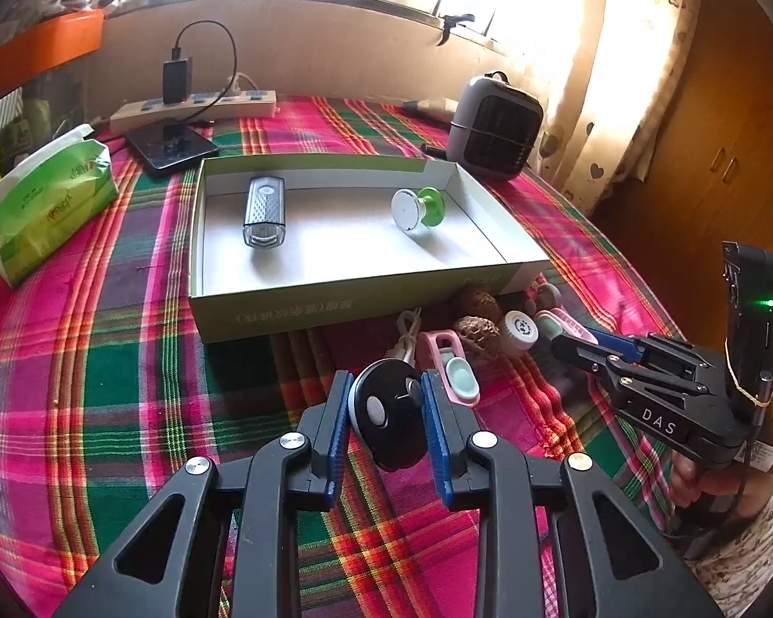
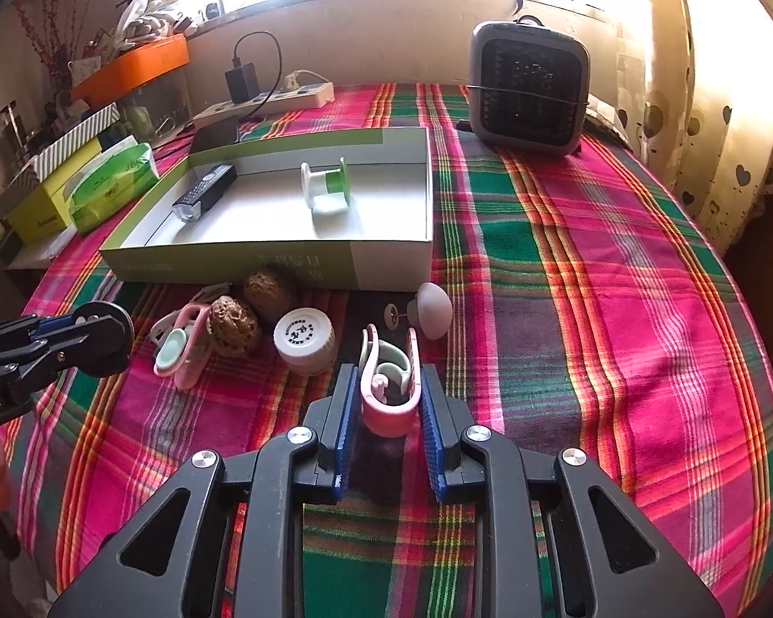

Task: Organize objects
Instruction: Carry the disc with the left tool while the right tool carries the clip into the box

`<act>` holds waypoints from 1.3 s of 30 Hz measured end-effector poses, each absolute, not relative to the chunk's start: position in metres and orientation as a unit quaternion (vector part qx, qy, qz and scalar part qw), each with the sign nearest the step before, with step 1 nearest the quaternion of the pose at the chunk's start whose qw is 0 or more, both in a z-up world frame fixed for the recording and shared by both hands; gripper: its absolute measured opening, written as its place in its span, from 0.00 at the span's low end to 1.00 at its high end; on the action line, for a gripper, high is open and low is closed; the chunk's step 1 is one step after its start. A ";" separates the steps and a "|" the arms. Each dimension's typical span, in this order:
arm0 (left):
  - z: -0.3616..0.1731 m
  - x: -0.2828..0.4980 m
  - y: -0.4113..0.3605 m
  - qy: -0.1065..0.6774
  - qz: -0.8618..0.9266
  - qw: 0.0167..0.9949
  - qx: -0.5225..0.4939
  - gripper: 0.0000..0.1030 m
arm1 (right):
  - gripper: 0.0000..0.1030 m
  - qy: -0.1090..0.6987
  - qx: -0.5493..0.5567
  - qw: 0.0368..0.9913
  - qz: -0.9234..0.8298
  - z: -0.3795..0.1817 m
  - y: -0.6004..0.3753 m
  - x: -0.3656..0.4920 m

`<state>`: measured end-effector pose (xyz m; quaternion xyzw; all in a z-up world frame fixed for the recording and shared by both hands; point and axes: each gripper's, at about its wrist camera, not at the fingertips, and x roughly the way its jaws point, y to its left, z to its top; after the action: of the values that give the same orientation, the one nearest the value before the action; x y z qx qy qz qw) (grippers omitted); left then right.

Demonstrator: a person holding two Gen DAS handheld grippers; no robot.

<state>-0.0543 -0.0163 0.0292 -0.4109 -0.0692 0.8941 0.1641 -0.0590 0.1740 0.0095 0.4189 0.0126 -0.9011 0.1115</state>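
My left gripper (image 1: 386, 409) is shut on a black round disc (image 1: 386, 419) with a white button, held just in front of the open green cardboard box (image 1: 263, 311). Inside the box lie a silver bike light (image 1: 264, 211) and a green-and-white spool (image 1: 417, 208). My right gripper (image 2: 389, 383) is shut on a pink-and-mint clip (image 2: 386, 401) low over the plaid cloth. In the right wrist view the left gripper (image 2: 95, 327) enters from the left edge with the disc (image 2: 108, 340) in it.
Before the box lie two walnuts (image 2: 234, 327), a white bottle cap (image 2: 304, 340), another pink clip (image 2: 178, 355) and a grey mushroom-shaped knob (image 2: 433, 309). A small heater (image 2: 528, 87), a power strip (image 2: 268, 100) and a tissue pack (image 2: 113, 185) stand around the box.
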 end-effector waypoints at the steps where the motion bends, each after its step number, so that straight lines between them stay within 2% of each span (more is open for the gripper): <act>1: 0.030 -0.055 -0.016 -0.070 0.894 0.164 -0.410 0.24 | 0.24 0.009 0.413 0.116 -0.903 0.012 0.175 -0.057; 17: 0.048 -0.078 -0.017 -0.071 0.899 0.170 -0.397 0.24 | 0.24 0.009 0.371 0.133 -0.919 0.045 0.167 -0.065; 39: 0.047 -0.178 -0.015 -0.071 0.893 0.164 -0.413 0.24 | 0.24 0.038 0.385 0.136 -0.912 0.051 0.156 -0.158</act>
<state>-0.1782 -0.0145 0.0475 -0.4135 -0.0714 0.8927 0.1642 -0.1577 0.1557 0.0506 0.3846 0.0384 -0.9122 0.1362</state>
